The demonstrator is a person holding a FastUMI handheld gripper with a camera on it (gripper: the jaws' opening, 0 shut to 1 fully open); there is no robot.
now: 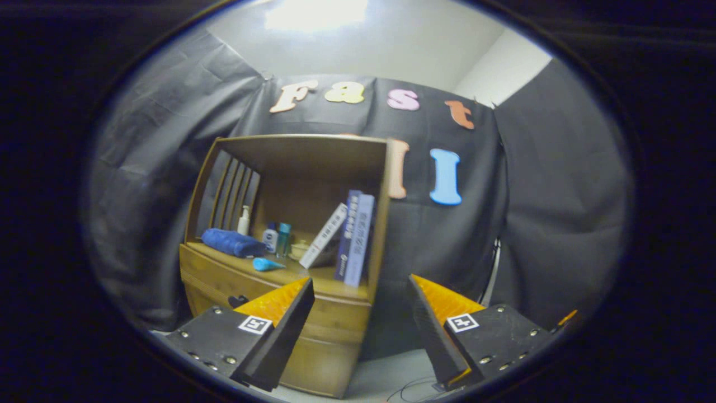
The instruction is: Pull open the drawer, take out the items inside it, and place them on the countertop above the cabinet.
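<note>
Gripper (361, 291) held well back from wooden cabinet (330, 336), fingers spread wide apart, nothing between them. Cabinet far and left of centre, drawer (224, 282) closed, dark handle (239, 300) just beyond left finger. On countertop (319, 275) under open shelf: rolled blue towel (232, 243), small blue object (267, 264) near front edge, white pump bottle (244, 220), two small bottles (277, 238), leaning white book (324, 235), two upright blue books (355, 238). Drawer contents hidden.
</note>
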